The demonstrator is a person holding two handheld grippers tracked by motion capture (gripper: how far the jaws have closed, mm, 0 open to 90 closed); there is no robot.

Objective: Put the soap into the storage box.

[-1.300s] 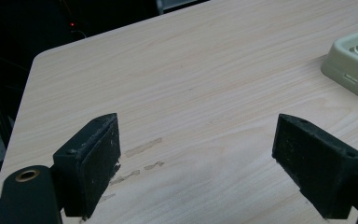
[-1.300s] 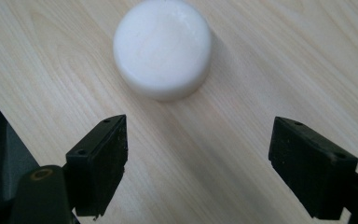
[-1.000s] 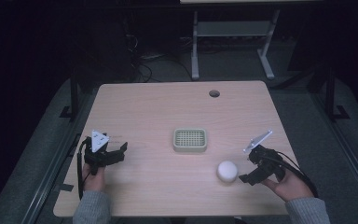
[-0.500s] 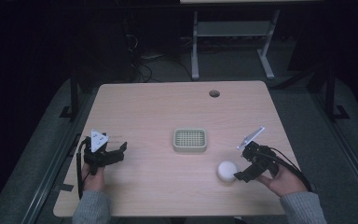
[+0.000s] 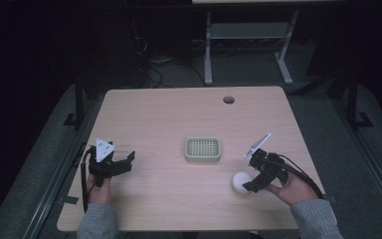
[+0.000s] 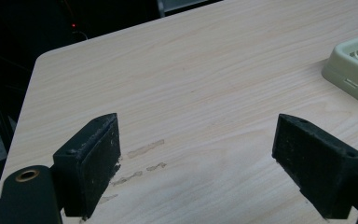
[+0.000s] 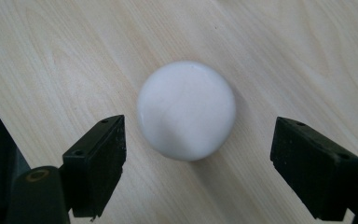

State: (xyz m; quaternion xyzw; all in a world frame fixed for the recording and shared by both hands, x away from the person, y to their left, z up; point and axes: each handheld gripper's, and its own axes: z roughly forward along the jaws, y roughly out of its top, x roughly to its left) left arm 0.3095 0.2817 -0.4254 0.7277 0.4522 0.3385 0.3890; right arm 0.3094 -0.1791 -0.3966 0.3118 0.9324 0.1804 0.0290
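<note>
A: Two grippers are sitting on the table (image 5: 179,109), one thing in play. The white ball (image 5: 241,182) is lying on the wood, near the green tray (image 5: 202,149), on the tray's near-right side toward the person.

B: Which one's working it?

A: The right gripper (image 5: 248,185). It's pointing down at the ball from the side away from the tray. In the right gripper view the white ball (image 7: 186,115) is sitting between the two jaws, which are spread wide, a gap showing on each side. Nothing gripped yet.

B: Why that approach?

A: My read: jaws are straddling the widest part so they close on the ball's middle. Round and smooth, so an off-centre pinch would probably squirt it out and send it rolling.

B: And the left?

A: The left gripper (image 5: 122,166) is parking well to the left of the tray, low over the table. In the left gripper view its jaws are spread apart with bare wood between them, a corner of the green tray (image 6: 354,70) showing at the edge. It's holding nothing. Looks like it's keeping clear so the path from ball to tray stays free.

B: Tray itself?

A: Empty, slatted top, sitting mid-table. Likely the drop spot, given how near the ball is. That's a guess.
</note>
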